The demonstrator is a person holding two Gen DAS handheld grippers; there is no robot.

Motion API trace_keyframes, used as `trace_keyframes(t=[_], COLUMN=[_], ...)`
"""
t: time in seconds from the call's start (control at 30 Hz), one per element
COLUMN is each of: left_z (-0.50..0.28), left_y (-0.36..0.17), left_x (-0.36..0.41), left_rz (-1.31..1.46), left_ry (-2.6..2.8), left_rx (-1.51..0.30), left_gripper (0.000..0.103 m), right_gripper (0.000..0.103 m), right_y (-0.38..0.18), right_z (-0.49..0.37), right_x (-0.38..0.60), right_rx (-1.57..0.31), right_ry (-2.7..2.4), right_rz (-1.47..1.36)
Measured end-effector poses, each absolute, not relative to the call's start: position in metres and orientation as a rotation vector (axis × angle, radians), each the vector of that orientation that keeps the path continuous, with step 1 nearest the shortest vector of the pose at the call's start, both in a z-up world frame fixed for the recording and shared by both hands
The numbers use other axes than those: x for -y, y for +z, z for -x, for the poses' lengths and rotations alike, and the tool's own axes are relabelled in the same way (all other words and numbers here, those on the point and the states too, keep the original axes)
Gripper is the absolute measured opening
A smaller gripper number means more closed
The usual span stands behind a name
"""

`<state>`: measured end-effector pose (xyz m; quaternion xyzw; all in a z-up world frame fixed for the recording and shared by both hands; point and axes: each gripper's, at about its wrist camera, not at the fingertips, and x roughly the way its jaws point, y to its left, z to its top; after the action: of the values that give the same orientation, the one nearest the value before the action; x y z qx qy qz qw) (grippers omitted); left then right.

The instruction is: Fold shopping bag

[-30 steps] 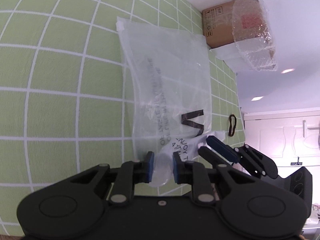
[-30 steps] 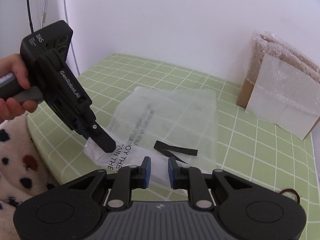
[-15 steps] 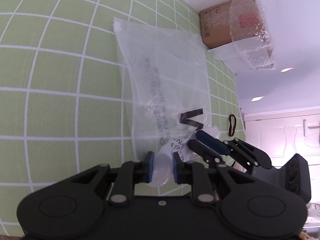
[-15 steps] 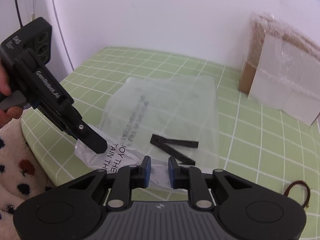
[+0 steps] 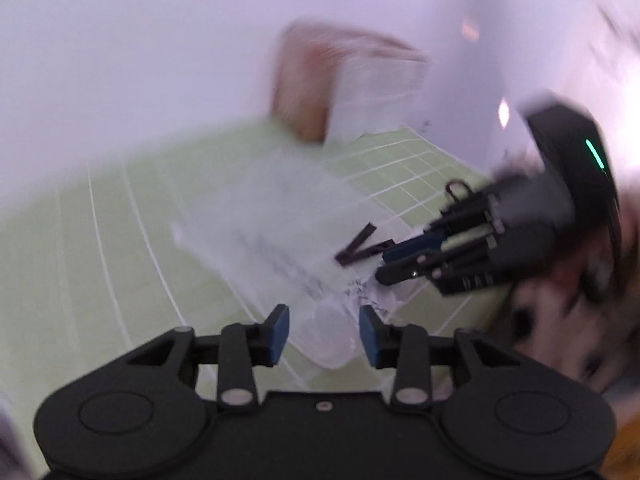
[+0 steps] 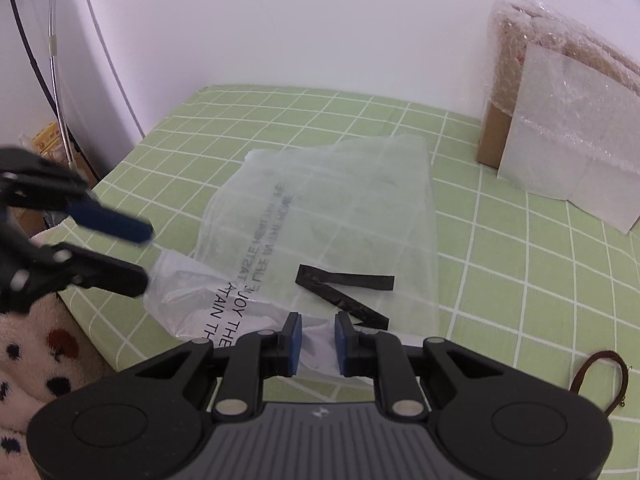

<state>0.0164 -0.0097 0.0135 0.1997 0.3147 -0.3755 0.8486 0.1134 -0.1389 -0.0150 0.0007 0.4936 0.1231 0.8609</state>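
Bag (image 6: 340,216) lies flat on the green checked desk (image 6: 520,280), near edge folded over. Right gripper (image 6: 316,338): fingers clenched on the bag's near edge. Left gripper (image 5: 323,330): fingers opening, pads clear of the bag corner between them. Box (image 6: 560,120) far right by the wall
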Motion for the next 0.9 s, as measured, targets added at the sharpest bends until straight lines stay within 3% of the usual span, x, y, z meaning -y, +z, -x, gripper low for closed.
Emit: trace_keyframes(t=[0.1, 0.33, 0.67, 0.9], left_z=[0.010, 0.018, 0.015, -0.012], left_y=[0.009, -0.033, -0.048, -0.038], left_x=[0.028, 0.058, 0.056, 0.056], left_rz=[-0.643, -1.003, -1.183, -1.050], left_ry=[-0.864, -0.897, -0.960, -0.999], left_rx=[-0.500, -0.430, -0.400, -0.556], left_gripper=[0.048, 0.050, 0.049, 0.046], right_gripper=[0.019, 0.019, 0.019, 0.019], right_y=[-0.015, -0.015, -0.014, -0.014], right_z=[-0.114, -0.115, -0.117, -0.117], right_x=[0.139, 0.141, 0.143, 0.142], right_rx=[-1.043, -1.051, -1.060, -1.064], right_ry=[0.256, 0.254, 0.262, 0.263], right_rz=[-0.005, -0.022, -0.021, -0.016])
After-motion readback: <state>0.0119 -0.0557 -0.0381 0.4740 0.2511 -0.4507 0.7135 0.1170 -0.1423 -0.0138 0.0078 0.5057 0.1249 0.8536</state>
